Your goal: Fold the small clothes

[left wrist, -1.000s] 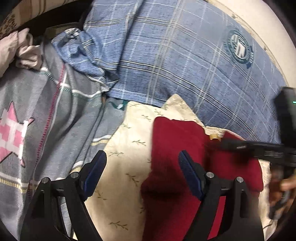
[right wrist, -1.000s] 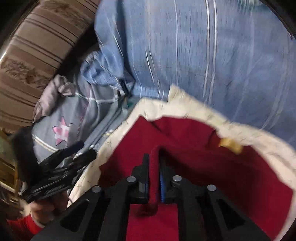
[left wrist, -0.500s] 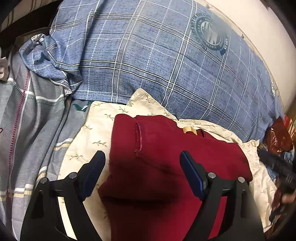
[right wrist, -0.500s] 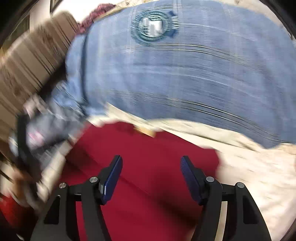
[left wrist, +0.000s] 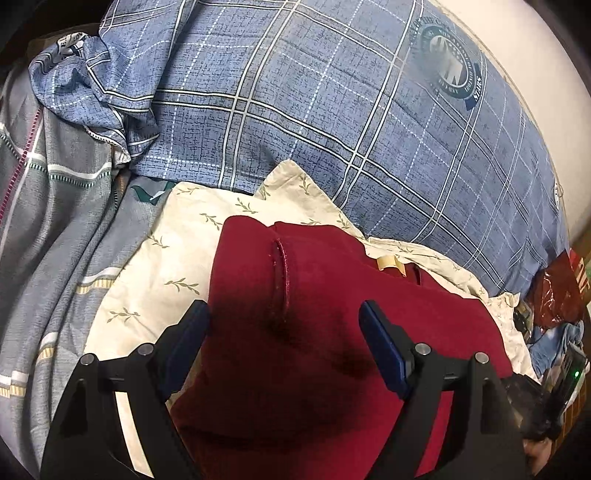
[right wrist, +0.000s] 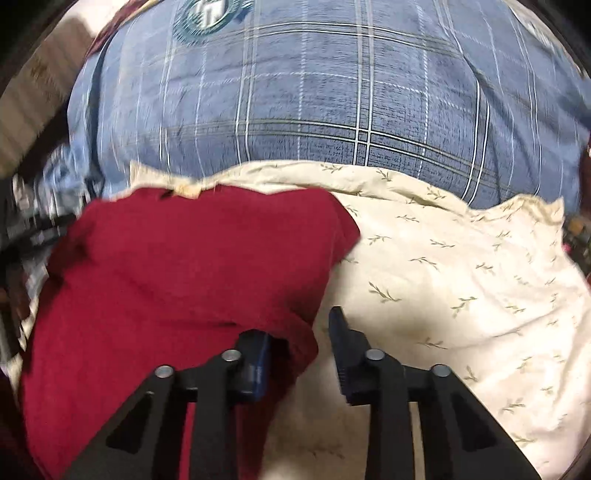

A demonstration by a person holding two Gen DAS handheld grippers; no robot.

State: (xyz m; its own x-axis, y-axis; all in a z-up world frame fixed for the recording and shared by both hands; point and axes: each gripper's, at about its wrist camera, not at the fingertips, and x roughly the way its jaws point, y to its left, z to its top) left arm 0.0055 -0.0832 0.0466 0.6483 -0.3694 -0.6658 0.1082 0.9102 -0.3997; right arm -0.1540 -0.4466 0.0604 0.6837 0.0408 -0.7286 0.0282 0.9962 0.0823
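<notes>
The right tongs were closing around the red garment's 3 o'clock edge for folding, while the left tongs hovered apart above it.

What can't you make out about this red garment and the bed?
Left wrist view: near edge of the red garment, behind the left gripper.
Right wrist view: right gripper, jaws closing around the garment's corner; contact blurred.
Right wrist view: crest on blue plaid cover; blurred, cut off.

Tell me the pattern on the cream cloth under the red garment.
Small green leafy sprigs on the cream cloth; the right wrist view shows it best.
</notes>
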